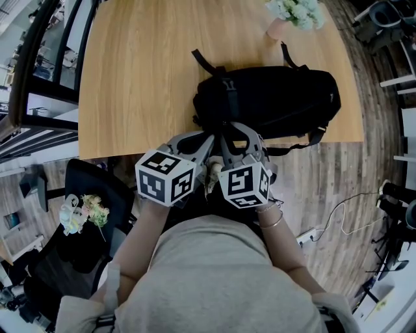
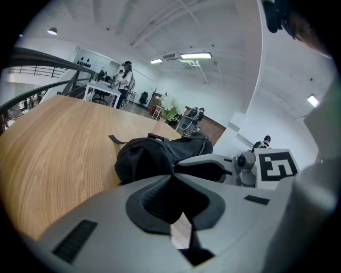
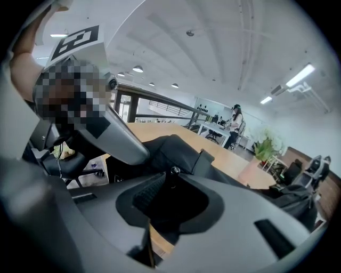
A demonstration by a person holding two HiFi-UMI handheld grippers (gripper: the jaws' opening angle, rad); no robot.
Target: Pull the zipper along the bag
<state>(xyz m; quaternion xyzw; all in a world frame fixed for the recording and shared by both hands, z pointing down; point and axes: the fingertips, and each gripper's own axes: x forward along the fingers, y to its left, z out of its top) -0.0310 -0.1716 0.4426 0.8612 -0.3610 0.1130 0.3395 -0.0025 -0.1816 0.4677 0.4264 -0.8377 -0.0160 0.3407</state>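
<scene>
Lying across a wooden table (image 1: 143, 78) close to its near edge is a black bag (image 1: 273, 101), its long axis running left to right in the head view. A vase of flowers (image 1: 292, 16) stands beyond it, at the far edge.

Both hand-held tools meet at the bag's near-left end, side by side and almost touching, so nearly the whole length of the bag stretches off to their right.

The left gripper (image 1: 209, 138) has its jaws together, tips pressed against the dark fabric at that end. Whether a fold of cloth is pinched between them cannot be told.

The right gripper (image 1: 229, 130) sits just beside it, on the side toward the rest of the bag. Its jaws stand narrowly apart, and they appear to be clamped on a small zipper pull (image 3: 171, 171), whose round knob shows right at the tips.

The pull likely has to travel rightward along the bag, away from the left gripper, which seems placed to steady that end.
</scene>
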